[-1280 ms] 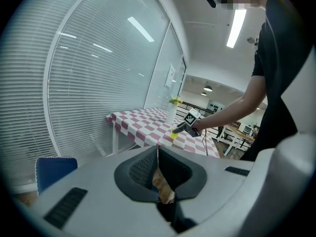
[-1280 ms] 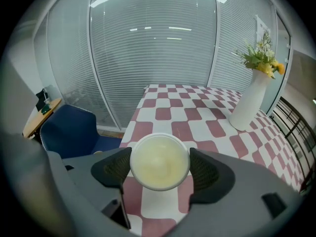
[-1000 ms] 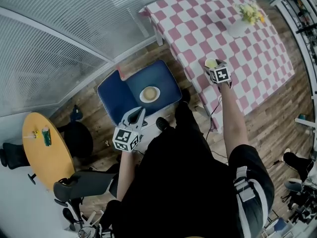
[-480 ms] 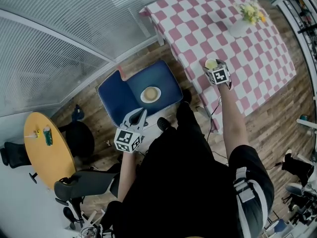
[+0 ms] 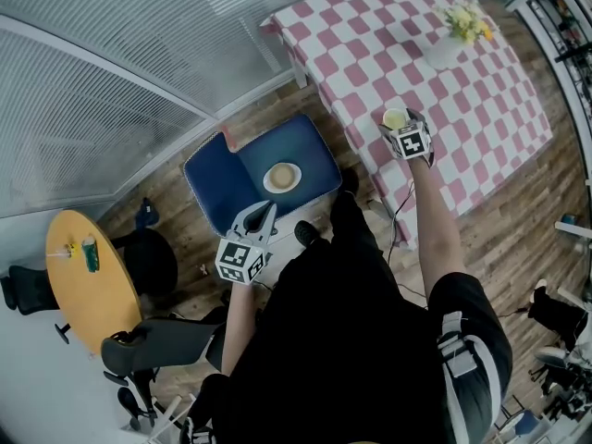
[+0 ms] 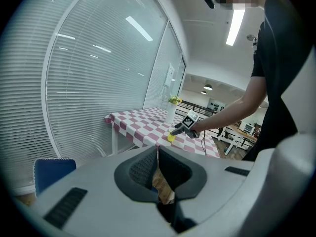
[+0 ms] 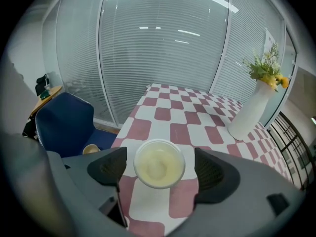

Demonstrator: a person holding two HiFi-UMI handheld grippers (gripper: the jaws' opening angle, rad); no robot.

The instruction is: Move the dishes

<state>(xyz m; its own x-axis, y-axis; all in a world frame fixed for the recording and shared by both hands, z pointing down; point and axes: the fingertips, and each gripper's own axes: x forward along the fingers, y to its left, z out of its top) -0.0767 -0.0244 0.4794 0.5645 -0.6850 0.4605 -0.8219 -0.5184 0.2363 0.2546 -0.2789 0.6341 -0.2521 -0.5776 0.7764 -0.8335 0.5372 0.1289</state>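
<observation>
A pale yellow bowl (image 7: 159,164) stands on the pink-and-white checked table (image 7: 168,113) near its front edge. My right gripper (image 7: 160,169) is open around it. Its jaws have just been opening, and both pads now stand clear of the rim. In the head view the bowl (image 5: 394,117) shows just beyond that gripper (image 5: 401,128). A second small dish (image 5: 280,176) rests on the blue chair's (image 5: 310,146) seat. My left gripper (image 5: 255,216) hangs over the floor in front of that chair. It is shut (image 6: 157,168) with nothing in it.
A white vase (image 5: 448,50) of yellow flowers stands farther back on the table. A round yellow table (image 5: 88,285) with a bottle and a black office chair (image 5: 157,342) are at the left. Slatted blinds (image 5: 111,81) line the wall behind the blue chair.
Both grippers stay where they were. The head view shows only a slight shift of the camera.
</observation>
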